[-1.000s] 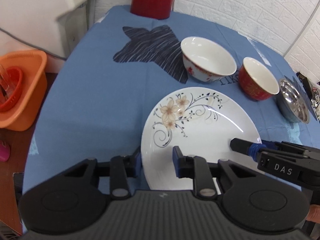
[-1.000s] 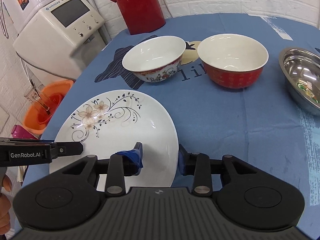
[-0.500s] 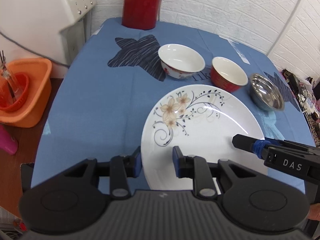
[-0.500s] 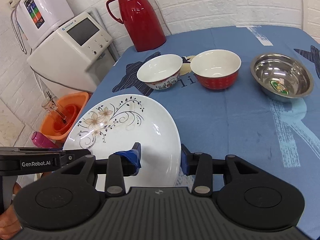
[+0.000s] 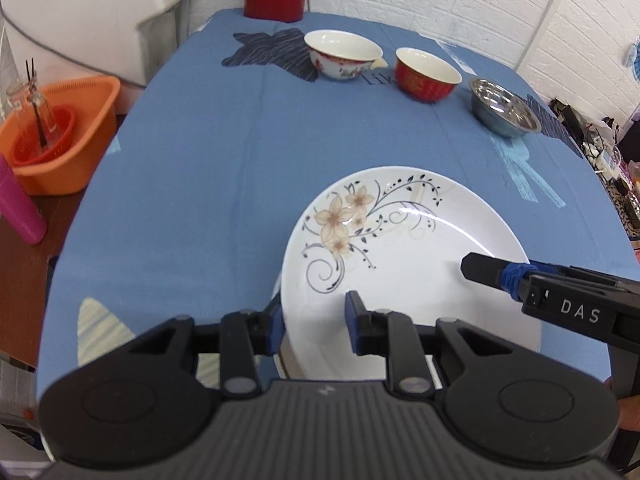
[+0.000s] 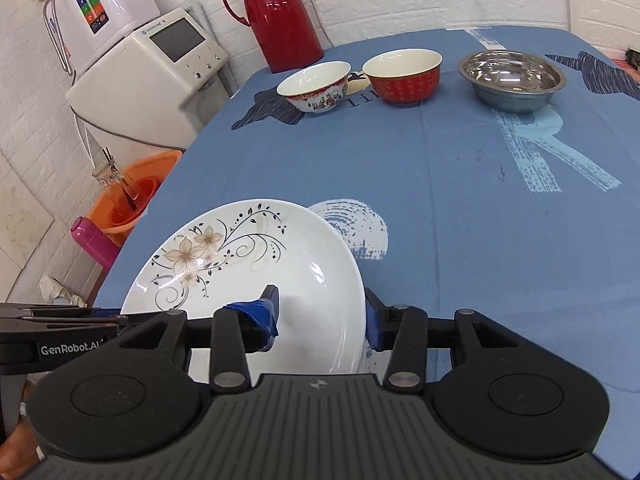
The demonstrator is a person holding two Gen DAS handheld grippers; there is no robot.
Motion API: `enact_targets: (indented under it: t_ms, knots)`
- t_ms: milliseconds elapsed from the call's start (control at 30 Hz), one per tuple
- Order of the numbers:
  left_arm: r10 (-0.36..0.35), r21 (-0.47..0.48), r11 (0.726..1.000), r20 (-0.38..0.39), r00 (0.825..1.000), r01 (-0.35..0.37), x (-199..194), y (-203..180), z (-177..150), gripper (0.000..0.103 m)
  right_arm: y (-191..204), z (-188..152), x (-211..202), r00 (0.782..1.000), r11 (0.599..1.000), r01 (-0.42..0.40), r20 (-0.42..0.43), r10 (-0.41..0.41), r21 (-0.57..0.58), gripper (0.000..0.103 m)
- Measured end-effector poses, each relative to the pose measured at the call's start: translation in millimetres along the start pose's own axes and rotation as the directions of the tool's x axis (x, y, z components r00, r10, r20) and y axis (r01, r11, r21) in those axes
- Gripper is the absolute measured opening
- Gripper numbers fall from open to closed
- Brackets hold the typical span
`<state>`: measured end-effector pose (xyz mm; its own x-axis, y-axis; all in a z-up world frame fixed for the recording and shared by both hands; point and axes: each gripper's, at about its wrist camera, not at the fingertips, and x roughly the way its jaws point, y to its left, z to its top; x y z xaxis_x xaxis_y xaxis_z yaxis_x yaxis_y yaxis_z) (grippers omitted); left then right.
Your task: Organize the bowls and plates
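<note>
A white plate with a flower pattern (image 5: 404, 256) (image 6: 256, 276) is held over the near part of the blue tablecloth (image 5: 208, 184), tilted slightly. My left gripper (image 5: 314, 316) is shut on its left rim, one finger over the face and one outside. On the right rim my right gripper (image 6: 320, 316) is shut the same way. Far across the table stand a white bowl with red pictures (image 5: 342, 54) (image 6: 314, 88), a red bowl (image 5: 426, 74) (image 6: 404, 74) and a steel bowl (image 5: 502, 110) (image 6: 512, 76) in a row.
A red thermos (image 6: 276, 16) stands at the table's far edge. A white appliance (image 6: 152, 84) sits to the left. Below the left edge are an orange basin (image 5: 60, 136) and a pink bottle (image 5: 18, 204). Clutter lies off the right edge.
Both grippers have carried the plate back toward the near edge of the table. The three bowls now sit much farther from it. Neither grip has altered.
</note>
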<state>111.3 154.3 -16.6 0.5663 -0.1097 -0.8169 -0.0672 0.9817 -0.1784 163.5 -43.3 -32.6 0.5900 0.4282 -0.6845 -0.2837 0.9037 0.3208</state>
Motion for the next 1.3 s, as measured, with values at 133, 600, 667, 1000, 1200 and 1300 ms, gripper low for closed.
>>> enact_targets:
  t_ms: [133,600,667,1000,1200,1300]
  knots:
    - [-0.036,-0.013,0.999,0.007,0.999,0.036,-0.4,5.1,-14.2,0.022,-0.7,-11.0,-0.2,1.0,1.0,0.011,-0.003,-0.011,0.005,0.03]
    - [-0.16,-0.038,0.986,0.048,0.986,0.162,-15.3,24.4,-20.3,0.052,-2.1,-10.1,3.1,0.999,1.0,-0.007,0.036,0.007,0.0,0.03]
    - [-0.124,-0.022,0.992,0.054,0.991,0.126,-21.0,26.2,-19.7,0.054,0.9,-6.3,4.6,0.999,1.0,-0.015,0.047,0.016,-0.017,0.03]
    - [-0.121,0.011,0.993,0.122,0.985,0.121,-42.8,31.3,-0.5,0.057,-10.5,15.0,-0.4,0.997,1.0,-0.006,0.074,0.006,0.0,0.03]
    - [-0.11,0.023,0.994,0.107,0.988,0.108,-24.0,25.6,26.4,0.058,-39.1,24.9,-7.3,0.999,0.998,0.014,0.031,-0.016,0.066,0.03]
    - [-0.104,0.022,0.994,0.088,0.991,0.103,-8.5,21.3,43.1,0.058,-52.2,32.5,-7.1,0.993,0.989,0.118,-0.035,-0.115,0.092,0.03]
